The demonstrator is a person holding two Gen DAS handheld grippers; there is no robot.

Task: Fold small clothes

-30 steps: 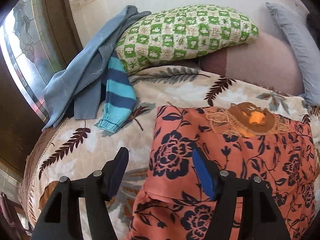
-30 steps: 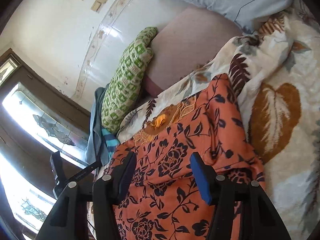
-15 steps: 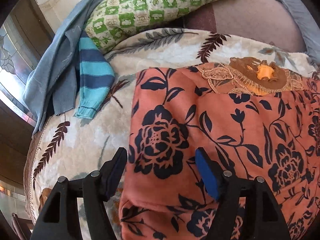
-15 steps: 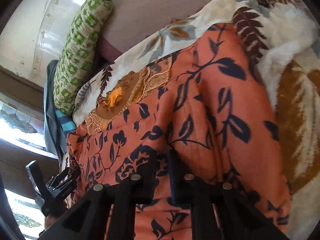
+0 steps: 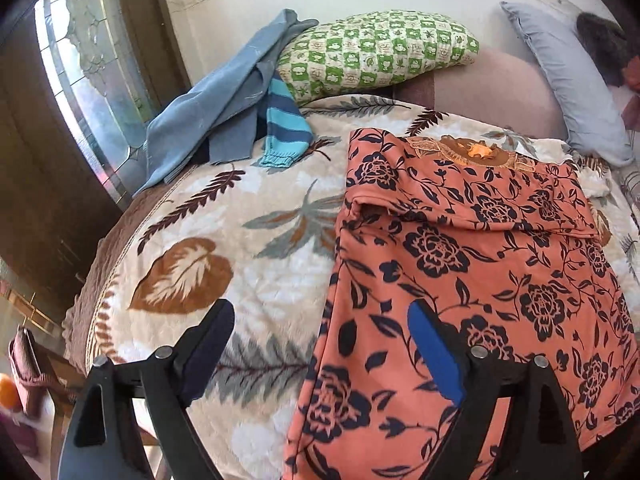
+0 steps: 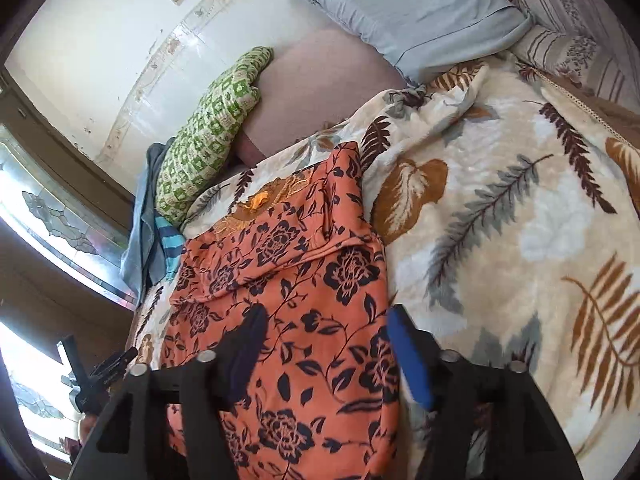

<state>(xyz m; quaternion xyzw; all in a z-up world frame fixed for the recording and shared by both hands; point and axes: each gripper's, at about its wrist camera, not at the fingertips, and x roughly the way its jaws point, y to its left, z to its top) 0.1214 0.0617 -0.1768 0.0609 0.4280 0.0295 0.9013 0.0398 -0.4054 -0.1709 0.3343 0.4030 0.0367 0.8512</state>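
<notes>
Bright daylight thru the window (image 5: 92, 92) at left, blown out w/ glare in right wrist view. Soft shadows. Heavy fisheye bend, dark vignette at corners; slight motion blur near edges.

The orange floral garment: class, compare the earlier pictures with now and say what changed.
The right gripper let go of the orange floral garment; both grippers backed off, fingers opening. The garment's top edge is now folded down. Green pillow and blue clothes unchanged.
</notes>
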